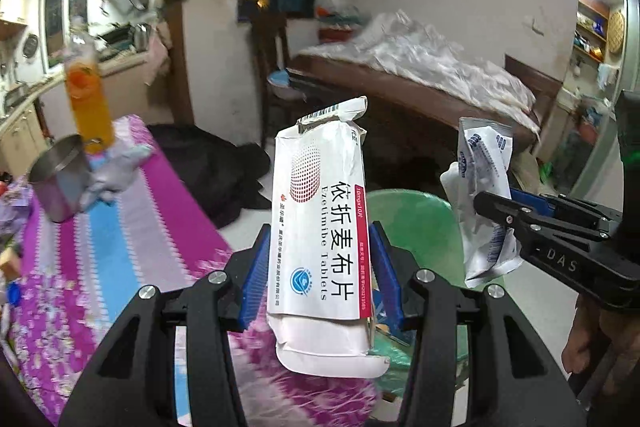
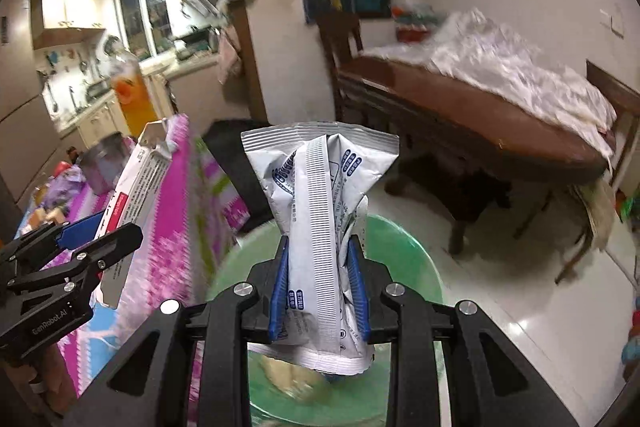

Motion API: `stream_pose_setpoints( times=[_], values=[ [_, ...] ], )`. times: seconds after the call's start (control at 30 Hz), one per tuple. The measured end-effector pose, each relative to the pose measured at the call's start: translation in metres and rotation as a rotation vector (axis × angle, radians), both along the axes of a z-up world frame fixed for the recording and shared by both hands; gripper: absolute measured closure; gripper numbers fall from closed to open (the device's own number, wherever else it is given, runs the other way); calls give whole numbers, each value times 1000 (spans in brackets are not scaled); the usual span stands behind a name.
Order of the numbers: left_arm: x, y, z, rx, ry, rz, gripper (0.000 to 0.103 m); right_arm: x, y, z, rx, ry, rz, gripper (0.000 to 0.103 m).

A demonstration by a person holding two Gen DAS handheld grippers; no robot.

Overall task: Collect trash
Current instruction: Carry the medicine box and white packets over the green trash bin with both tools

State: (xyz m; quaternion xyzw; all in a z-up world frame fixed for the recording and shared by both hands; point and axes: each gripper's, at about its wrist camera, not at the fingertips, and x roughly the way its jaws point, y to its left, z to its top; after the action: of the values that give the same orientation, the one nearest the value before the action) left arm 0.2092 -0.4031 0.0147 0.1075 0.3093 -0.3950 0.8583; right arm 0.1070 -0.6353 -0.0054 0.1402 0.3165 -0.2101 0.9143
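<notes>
The left gripper (image 1: 320, 267) has its jaws clamped on a white tablet box (image 1: 322, 227), which stands upright between the blue pads with its torn flap above the fingertips and its lower end hanging below them. The right gripper (image 2: 319, 291) is closed on a crumpled white and blue packet (image 2: 320, 211), pinched at its middle so that the wide sealed top fans out above the jaws. A green bin (image 2: 404, 259) sits just beyond and below both sets of jaws. Left of the jaws lies a pink striped tablecloth (image 1: 132, 223) with a metal cup (image 1: 60, 175) and an orange bottle (image 1: 88, 99) on it
</notes>
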Motion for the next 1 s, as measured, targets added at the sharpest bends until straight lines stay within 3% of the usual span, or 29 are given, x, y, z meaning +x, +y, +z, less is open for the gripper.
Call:
stream_pose_setpoints(
  times=[0.4,1.0],
  values=[
    [2,-56,-46,121,109,-50,57,3,-27,-51,92,115,-38,74],
    [7,-74,-57,157,129,-40,56,8,-34,-75,133,125,-36,72]
  ],
)
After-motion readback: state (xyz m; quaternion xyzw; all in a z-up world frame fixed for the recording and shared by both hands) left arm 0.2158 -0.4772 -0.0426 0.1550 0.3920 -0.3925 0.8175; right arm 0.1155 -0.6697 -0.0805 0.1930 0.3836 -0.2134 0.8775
